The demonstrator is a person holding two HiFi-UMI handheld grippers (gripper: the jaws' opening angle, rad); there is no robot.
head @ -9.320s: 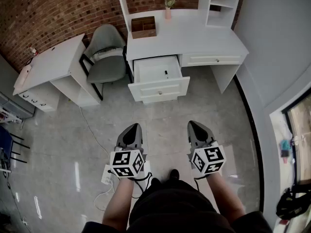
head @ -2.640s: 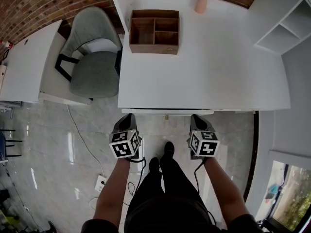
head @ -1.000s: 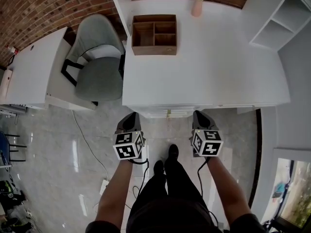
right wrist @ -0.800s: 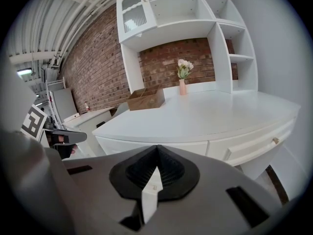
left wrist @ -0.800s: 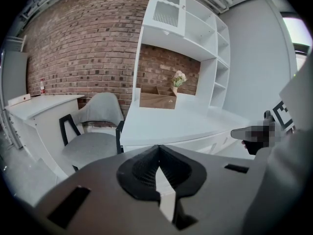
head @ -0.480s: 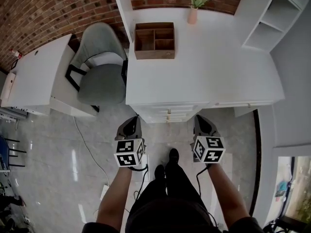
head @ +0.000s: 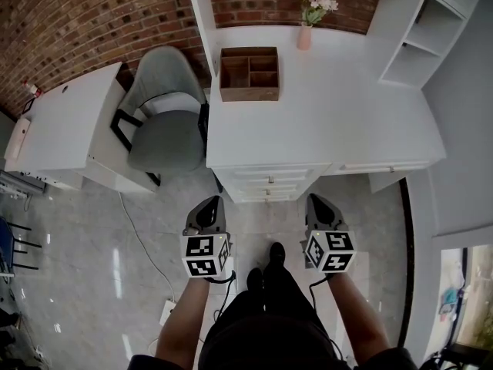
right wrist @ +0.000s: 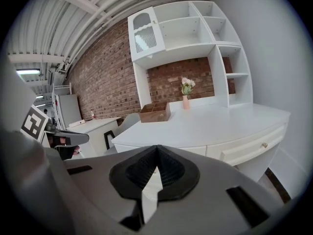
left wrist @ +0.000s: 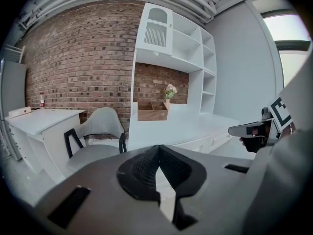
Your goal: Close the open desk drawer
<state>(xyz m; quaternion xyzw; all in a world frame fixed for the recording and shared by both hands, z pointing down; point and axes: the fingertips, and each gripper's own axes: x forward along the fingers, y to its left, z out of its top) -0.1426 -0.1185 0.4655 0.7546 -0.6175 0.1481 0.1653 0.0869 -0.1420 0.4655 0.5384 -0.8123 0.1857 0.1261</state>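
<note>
The white desk drawer [head: 269,180] sits flush in its stack under the front edge of the white table [head: 323,106], so the closing looks done. Nothing further seems called for beyond standing clear. The left gripper [head: 209,205] and right gripper [head: 316,203] hang apart from it over the floor. Only the gripper views show the jaws: both pairs closed, tips meeting, nothing between. Only the head view shows the drawer stack's fronts from above.

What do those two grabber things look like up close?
The left gripper and right gripper are grey and pointed, with black ribbed pads inside. Each carries a white cube printed with black square markers, and a thin black cable trails from it. The forearms are bare, and the clothes look dark.
</note>
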